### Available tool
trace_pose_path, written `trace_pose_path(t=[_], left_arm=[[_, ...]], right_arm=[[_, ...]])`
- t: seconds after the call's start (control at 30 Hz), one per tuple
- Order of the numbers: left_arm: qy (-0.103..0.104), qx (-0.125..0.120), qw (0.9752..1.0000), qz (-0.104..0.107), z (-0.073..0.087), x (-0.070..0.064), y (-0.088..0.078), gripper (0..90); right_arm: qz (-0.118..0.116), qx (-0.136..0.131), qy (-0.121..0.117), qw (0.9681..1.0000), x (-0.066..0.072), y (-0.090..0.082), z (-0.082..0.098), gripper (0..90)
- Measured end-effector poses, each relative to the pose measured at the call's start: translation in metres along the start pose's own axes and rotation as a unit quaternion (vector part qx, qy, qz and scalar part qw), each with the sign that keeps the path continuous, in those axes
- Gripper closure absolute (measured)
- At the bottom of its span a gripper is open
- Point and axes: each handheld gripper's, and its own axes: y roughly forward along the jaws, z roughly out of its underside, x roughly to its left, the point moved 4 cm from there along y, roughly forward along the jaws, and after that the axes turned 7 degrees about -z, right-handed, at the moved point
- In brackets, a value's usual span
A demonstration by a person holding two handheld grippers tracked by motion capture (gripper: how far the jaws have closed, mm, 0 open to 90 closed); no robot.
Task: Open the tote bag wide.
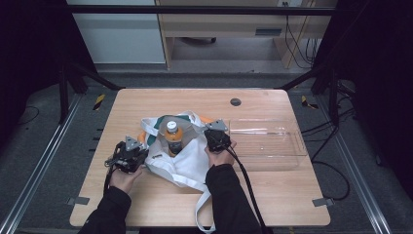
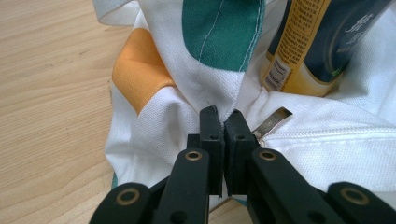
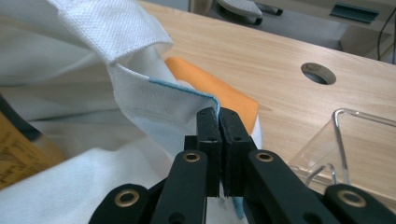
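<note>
A white cloth bag [image 1: 187,156] with green and orange patches lies on the wooden table [image 1: 272,195]. An orange-labelled bottle [image 1: 173,137] with a white cap stands inside its mouth. My left gripper [image 1: 141,152] is at the bag's left edge, jaws shut on the white rim fabric [image 2: 229,100], with the bottle [image 2: 308,51] close behind. My right gripper [image 1: 210,134] is at the bag's right edge, jaws shut on the stitched rim [image 3: 187,105]. One of the bag's handles [image 1: 202,214] trails off the near table edge.
A clear plastic bin [image 1: 268,141] stands just right of the bag, its corner [image 3: 345,140] close to my right gripper. A round cable hole [image 1: 235,102] sits at the table's back. Black frame posts flank the table. Cables trail from both grippers.
</note>
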Motion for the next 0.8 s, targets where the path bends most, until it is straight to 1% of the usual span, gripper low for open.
trace_pose_path(t=[0.07, 0.13, 0.17, 0.27, 0.4, 0.5, 0.57, 0.67, 0.7, 0.73, 0.77, 0.8], left_arm=[[-0.001, 0.000, 1.0000, 0.001, 0.000, 0.000, 0.000, 88.1], [0.000, 0.000, 1.0000, 0.001, 0.000, 0.000, 0.000, 88.1], [0.000, 0.000, 1.0000, 0.001, 0.000, 0.000, 0.000, 88.1], [0.001, 0.000, 1.0000, 0.001, 0.001, 0.000, 0.000, 88.0], [0.001, -0.005, 1.0000, 0.001, 0.000, 0.001, 0.001, 87.3], [-0.004, -0.014, 0.9999, 0.000, -0.001, 0.000, -0.001, 84.0], [-0.006, -0.021, 0.9998, -0.002, -0.003, 0.001, -0.003, 80.2], [-0.013, -0.039, 0.9991, -0.002, -0.006, 0.002, -0.008, 72.9], [-0.013, -0.046, 0.9989, -0.002, -0.008, 0.002, -0.011, 71.2], [-0.014, -0.054, 0.9984, -0.001, -0.009, 0.003, -0.014, 69.6], [-0.014, -0.054, 0.9984, -0.001, -0.009, 0.003, -0.014, 68.2], [-0.021, -0.072, 0.9972, -0.001, -0.013, 0.004, -0.020, 67.0]], right_arm=[[0.004, 0.006, 0.007, 0.9999, 0.000, 0.003, 0.002, 88.5], [0.006, 0.010, 0.008, 0.9999, 0.000, 0.005, 0.003, 88.5], [0.008, 0.013, 0.003, 0.9999, 0.000, 0.007, 0.004, 88.5], [0.005, 0.022, 0.004, 0.9997, -0.001, 0.011, 0.007, 88.4], [0.001, 0.028, -0.009, 0.9996, 0.002, 0.011, 0.008, 87.9], [-0.014, 0.022, -0.001, 0.9997, 0.001, 0.006, 0.006, 86.0], [-0.027, 0.009, -0.001, 0.9996, 0.000, 0.000, 0.002, 82.5], [-0.036, -0.008, -0.001, 0.9993, -0.001, -0.011, -0.002, 78.3], [-0.037, -0.014, -0.002, 0.9992, -0.001, -0.015, -0.004, 77.0], [-0.038, -0.018, -0.006, 0.9991, 0.000, -0.018, -0.004, 75.5], [-0.043, -0.025, -0.013, 0.9987, 0.001, -0.022, -0.005, 73.5], [-0.046, -0.030, -0.019, 0.9983, 0.002, -0.026, -0.006, 71.7]])
